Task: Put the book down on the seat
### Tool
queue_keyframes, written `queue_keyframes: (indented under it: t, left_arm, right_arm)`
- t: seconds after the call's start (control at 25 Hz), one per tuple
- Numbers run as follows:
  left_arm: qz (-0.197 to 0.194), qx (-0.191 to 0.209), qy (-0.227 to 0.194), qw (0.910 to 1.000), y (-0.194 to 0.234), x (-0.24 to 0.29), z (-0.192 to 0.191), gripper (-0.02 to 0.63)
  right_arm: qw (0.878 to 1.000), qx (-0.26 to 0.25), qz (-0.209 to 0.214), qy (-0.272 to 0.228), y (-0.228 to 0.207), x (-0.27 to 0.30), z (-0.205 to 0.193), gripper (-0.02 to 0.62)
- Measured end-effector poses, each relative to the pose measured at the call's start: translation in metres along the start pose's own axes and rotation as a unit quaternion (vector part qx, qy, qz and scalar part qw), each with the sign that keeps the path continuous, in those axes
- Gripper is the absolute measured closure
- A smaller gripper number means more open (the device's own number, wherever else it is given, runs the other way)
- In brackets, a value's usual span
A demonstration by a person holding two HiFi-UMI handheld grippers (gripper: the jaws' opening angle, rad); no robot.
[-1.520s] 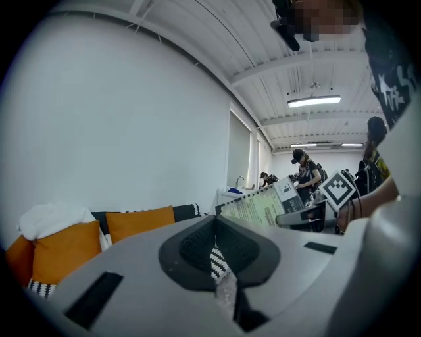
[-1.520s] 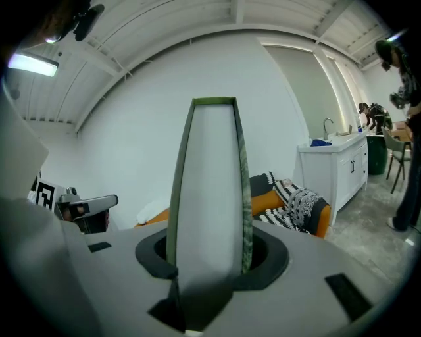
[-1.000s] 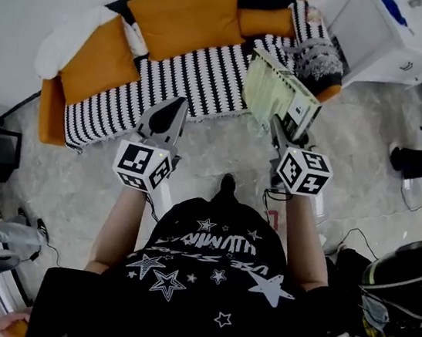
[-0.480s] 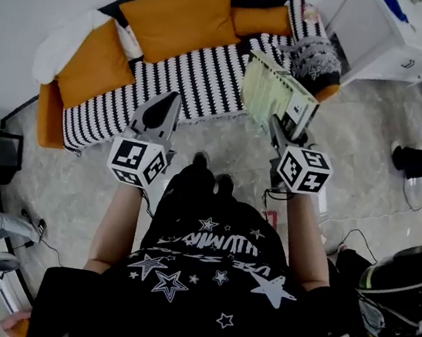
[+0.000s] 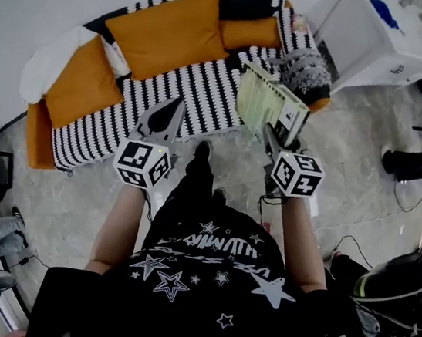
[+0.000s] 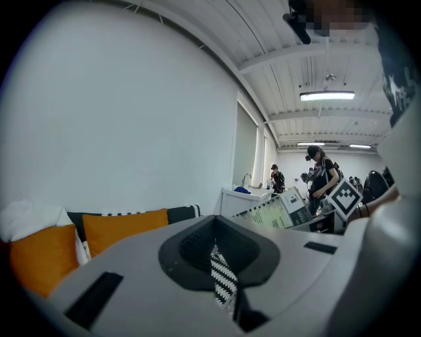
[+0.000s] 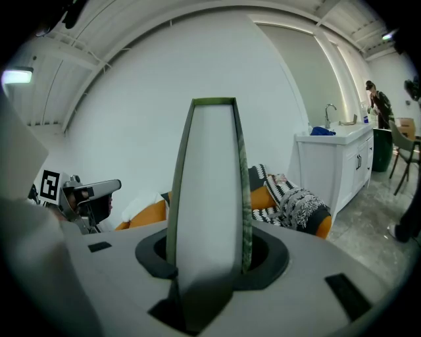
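A white cabinet (image 5: 369, 40) stands just beside a speckled grey throw (image 5: 307, 67).

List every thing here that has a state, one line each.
book: upright, clamped in the right gripper, not yet set down
right gripper: jaws shut on the book
left gripper: jaws together, nothing held
sofa seat: no book on it yet

The sofa (image 5: 205, 97) is covered in black-and-white stripes, and orange cushions (image 5: 164, 29) are set on it. The book (image 5: 260, 105) is bound in pale green.
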State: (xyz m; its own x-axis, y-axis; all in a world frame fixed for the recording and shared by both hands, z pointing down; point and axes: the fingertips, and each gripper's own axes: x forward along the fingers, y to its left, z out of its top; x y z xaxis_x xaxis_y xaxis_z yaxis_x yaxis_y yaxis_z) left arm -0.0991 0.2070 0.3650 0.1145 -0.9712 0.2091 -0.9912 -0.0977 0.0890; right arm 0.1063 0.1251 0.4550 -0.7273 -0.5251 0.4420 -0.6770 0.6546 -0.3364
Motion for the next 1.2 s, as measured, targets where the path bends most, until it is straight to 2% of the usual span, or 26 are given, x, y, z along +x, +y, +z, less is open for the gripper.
queue_keyframes:
  t: [0.36, 0.48, 0.64, 0.8, 1.2]
  left_arm:
    - [-0.028, -0.019, 0.016, 0.9993, 0.050, 0.074, 0.013, 0.598]
    - [-0.042, -0.014, 0.019, 0.9988, 0.065, 0.104, 0.019, 0.598]
    - [-0.057, 0.001, 0.028, 0.9980, 0.086, 0.137, 0.029, 0.598]
    - [-0.084, 0.000, 0.034, 0.9959, 0.098, 0.162, 0.034, 0.598]
    - [-0.145, -0.003, 0.043, 0.9886, 0.112, 0.215, 0.042, 0.598]
  right_arm:
    - [1.000, -0.001, -0.021, 0.008, -0.013, 0.067, 0.043, 0.422]
    - [0.999, -0.002, -0.035, 0.006, -0.015, 0.094, 0.059, 0.422]
    - [0.999, 0.027, -0.034, 0.003, -0.006, 0.124, 0.078, 0.422]
    - [0.999, 0.023, -0.048, 0.000, -0.008, 0.142, 0.094, 0.422]
    - [0.994, 0.047, -0.102, 0.008, -0.030, 0.167, 0.100, 0.422]
